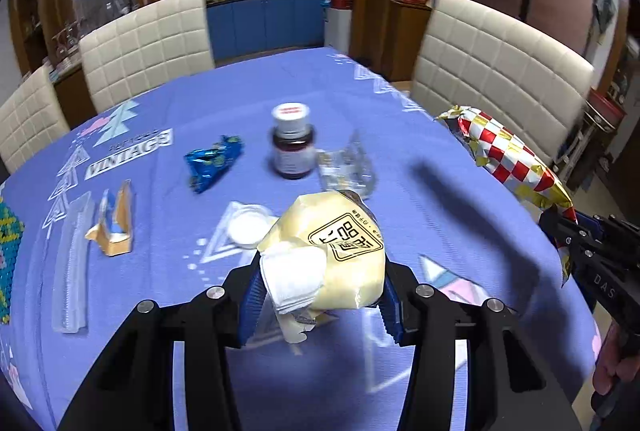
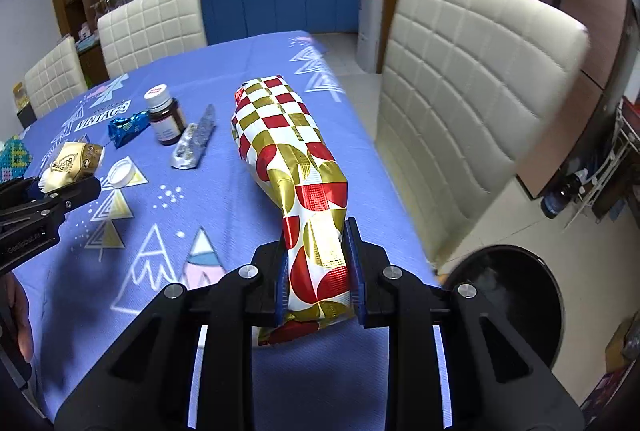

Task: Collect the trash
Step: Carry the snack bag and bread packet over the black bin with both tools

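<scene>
1. The left gripper (image 1: 320, 279) is clenching a pale yellow wrapper (image 1: 340, 255) with black printing between its blue pads, holding it clear above the blue tablecloth (image 1: 440, 159). A white crumpled bit is sticking out on the wrapper's left side.
2. The right gripper (image 2: 320, 271) is clamping the lower end of a long red, gold and white checkered wrapper (image 2: 296, 159); the wrapper is stretching away toward 12 o'clock in the right wrist view, raised off the cloth.
3. In the left wrist view, that checkered wrapper is showing at 3 o'clock, with the right gripper's black body below it.
4. On the cloth, a brown bottle (image 1: 292, 143) with a white cap is standing upright at 12 o'clock from the left gripper.
5. A blue foil wrapper (image 1: 212, 163) is lying at 11 o'clock, just left of the bottle.
6. A silver blister pack (image 2: 196, 143) is lying right of the bottle, near it but apart.
7. A white round lid (image 1: 248, 227) is resting just behind the yellow wrapper, at 11 o'clock.
8. An orange and white torn packet (image 1: 114, 227) and a clear plastic strip (image 1: 72, 263) are lying at 9 o'clock.
9. Cream padded chairs (image 1: 148, 43) are standing around the table.
10. A black round bin (image 2: 516, 303) is sitting on the floor at 4 o'clock in the right wrist view.
</scene>
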The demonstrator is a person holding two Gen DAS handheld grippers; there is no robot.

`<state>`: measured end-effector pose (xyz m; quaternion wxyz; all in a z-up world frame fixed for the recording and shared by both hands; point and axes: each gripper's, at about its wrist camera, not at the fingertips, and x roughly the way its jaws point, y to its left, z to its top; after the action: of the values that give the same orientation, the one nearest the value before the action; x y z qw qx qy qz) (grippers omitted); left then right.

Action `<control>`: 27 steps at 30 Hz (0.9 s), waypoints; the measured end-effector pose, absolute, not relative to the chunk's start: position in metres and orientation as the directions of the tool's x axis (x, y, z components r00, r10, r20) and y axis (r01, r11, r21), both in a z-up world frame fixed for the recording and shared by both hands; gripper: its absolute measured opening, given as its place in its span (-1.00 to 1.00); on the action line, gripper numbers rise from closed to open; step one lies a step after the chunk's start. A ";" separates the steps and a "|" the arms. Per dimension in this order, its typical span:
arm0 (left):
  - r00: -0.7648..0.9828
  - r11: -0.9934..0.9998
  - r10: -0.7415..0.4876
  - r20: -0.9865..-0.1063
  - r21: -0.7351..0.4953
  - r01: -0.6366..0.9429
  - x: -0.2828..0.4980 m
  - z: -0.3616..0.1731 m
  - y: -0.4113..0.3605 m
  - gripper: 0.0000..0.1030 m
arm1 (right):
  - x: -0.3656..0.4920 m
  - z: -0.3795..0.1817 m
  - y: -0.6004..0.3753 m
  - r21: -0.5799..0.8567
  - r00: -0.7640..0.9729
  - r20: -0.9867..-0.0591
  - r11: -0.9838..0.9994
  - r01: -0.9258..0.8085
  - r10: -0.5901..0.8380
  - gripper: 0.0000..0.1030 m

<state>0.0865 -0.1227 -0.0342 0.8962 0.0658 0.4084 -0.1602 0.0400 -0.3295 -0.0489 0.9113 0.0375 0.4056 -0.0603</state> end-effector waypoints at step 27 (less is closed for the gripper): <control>0.558 0.811 -0.353 -0.751 0.052 0.583 0.035 -0.017 -0.280 -0.07 | -0.071 -0.049 -0.472 0.047 0.637 -0.728 0.908 0.416 -0.254 -0.44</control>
<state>0.0354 -0.2797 -0.0171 0.8699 0.1491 0.3858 -0.2688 -0.0707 -0.4720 -0.0485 0.8985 0.1057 0.3831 -0.1866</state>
